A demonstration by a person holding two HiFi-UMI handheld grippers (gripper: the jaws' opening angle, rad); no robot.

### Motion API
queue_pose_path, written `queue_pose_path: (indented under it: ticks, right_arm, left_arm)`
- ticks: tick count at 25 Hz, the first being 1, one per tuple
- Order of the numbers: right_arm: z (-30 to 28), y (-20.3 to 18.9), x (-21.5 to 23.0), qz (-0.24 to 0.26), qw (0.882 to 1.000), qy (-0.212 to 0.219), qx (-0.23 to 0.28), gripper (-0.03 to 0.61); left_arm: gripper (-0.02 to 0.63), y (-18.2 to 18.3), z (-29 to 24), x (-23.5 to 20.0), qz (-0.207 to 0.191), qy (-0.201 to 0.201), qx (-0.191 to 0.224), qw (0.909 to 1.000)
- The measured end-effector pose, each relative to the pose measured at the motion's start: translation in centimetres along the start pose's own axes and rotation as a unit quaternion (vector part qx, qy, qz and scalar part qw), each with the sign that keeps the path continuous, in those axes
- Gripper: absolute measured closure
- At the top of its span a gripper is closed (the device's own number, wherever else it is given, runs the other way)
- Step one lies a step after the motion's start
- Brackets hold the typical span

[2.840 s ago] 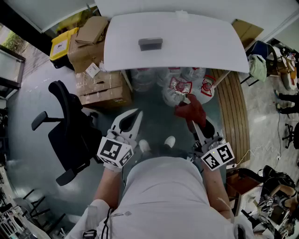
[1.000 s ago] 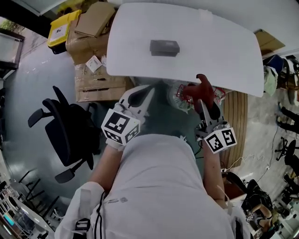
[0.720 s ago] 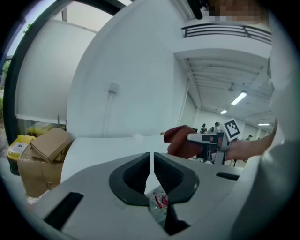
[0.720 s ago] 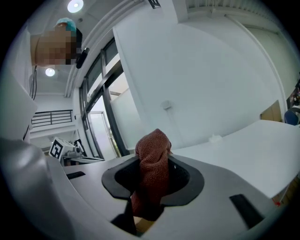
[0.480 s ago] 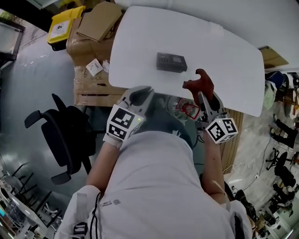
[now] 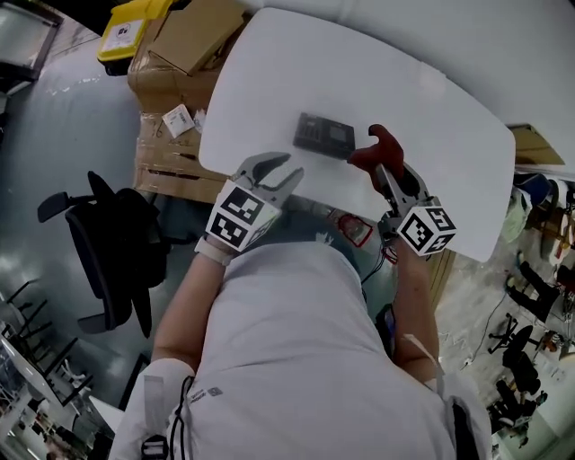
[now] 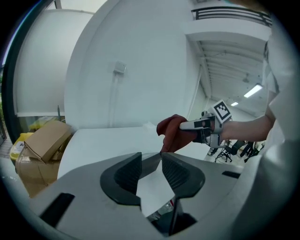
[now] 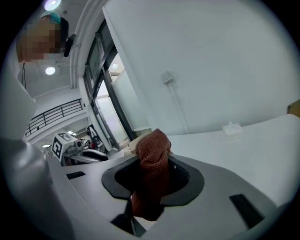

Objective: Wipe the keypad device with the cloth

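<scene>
The dark grey keypad device (image 6: 325,135) lies flat on the white table (image 6: 440,108), near its front edge. My left gripper (image 6: 286,169) hovers just short of the device, over the table's edge. Its jaws have just been opening, and they stand open (image 7: 151,157) with only table showing between them. My right gripper (image 6: 386,175) is shut on the red cloth (image 6: 374,148), which bunches up beside the device's right end. In the right gripper view the cloth (image 8: 152,154) fills the gap between the jaws. The left gripper view shows the cloth (image 7: 171,136) held over the table.
Cardboard boxes (image 6: 184,36) and a yellow box (image 6: 126,25) are stacked left of the table. A black office chair (image 6: 108,243) stands at the left on the floor. A small white fitting (image 8: 232,129) sits at the table's far side.
Both grippers have moved forward from below the table edge to the device. The left jaws have gone from shut to open. The cloth now hangs right beside the device.
</scene>
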State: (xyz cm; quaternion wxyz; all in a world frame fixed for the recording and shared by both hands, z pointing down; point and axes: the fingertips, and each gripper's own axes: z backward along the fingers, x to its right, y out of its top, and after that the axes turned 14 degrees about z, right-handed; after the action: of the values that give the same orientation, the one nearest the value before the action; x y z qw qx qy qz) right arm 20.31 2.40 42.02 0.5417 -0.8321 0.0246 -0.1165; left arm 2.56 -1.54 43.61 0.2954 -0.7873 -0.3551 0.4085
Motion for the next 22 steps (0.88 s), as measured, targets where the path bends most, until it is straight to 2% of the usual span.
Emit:
queue_pose_path:
  ticks: [5,8,11,16,22]
  right_arm:
    - [-3.7,-0.8,2.7,0.014,0.999,0.033,-0.03,0.462]
    - [-6.0,-1.7,4.0,0.021,0.996,0.054,-0.065,0.462]
    - [-8.2,-2.7,5.1,0.034,0.992,0.074,-0.097,0.462]
    - [-11.5,-5.1,5.8,0.045,0.982,0.116,-0.142,0.462]
    - [-14.7,-7.8,5.4,0.048,0.966,0.165,-0.192,0.463]
  left_arm:
    - [0.478,-1.0,-3.6,-0.9,-0.029,0.016,-0.038,0.9987]
    - [0.468,-2.1,-5.2,-1.8,-0.057,0.04,-0.063,0.9956]
    - [0.456,-2.6,-6.7,-2.6,-0.065,0.054,-0.078,0.9934]
    - [0.446,-2.8,-8.8,-4.3,-0.077,0.075,-0.097,0.9894]
    - [0.446,-3.4,-11.1,-5.5,-0.096,0.074,-0.142,0.9824]
